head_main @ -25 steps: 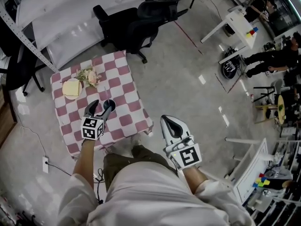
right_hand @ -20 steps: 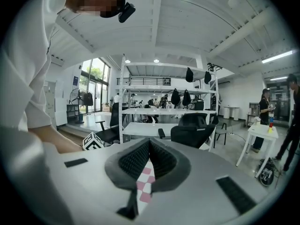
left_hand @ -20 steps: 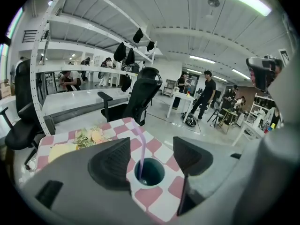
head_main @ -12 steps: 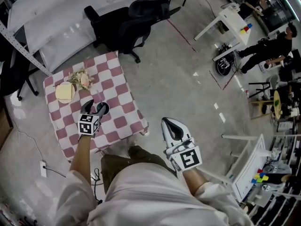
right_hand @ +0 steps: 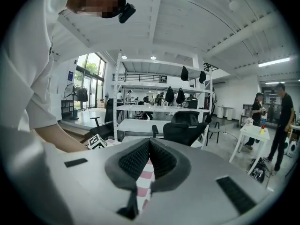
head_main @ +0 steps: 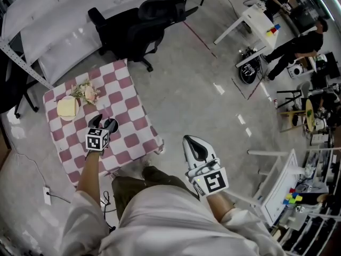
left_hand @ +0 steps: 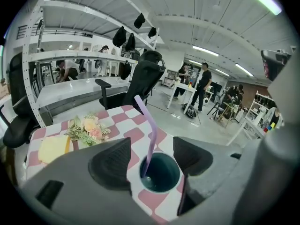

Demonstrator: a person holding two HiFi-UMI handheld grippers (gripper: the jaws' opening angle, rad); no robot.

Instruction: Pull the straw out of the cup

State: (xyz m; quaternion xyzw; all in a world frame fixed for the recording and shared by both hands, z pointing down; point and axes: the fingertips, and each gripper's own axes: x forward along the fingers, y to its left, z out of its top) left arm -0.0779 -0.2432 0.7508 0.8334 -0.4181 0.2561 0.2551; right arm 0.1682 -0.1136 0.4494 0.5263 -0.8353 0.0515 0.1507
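Observation:
A dark teal cup (left_hand: 160, 173) stands on the pink-and-white checked table (left_hand: 136, 136) with a bent purple straw (left_hand: 149, 134) rising out of it. My left gripper (left_hand: 152, 161) is open, its two dark pads (left_hand: 111, 163) standing on either side of the cup's rim with the straw between them. From the head view the left gripper (head_main: 104, 122) is over the table's near middle at the cup (head_main: 111, 125). My right gripper (head_main: 195, 148) is shut with nothing in it, held over the floor to the right of the table; in its own view the right gripper (right_hand: 149, 143) has its pads pressed together.
A small bunch of flowers (left_hand: 88, 129) and a yellow item on a plate (left_hand: 52, 148) lie at the table's far left. Black office chairs (head_main: 133, 28) and a long white bench (head_main: 64, 15) stand beyond. People stand by a white table (head_main: 261, 23) at the far right.
The head view has swung, so the table now sits further left and smaller. My left gripper stays at the cup, and my right gripper holds its place, still shut.

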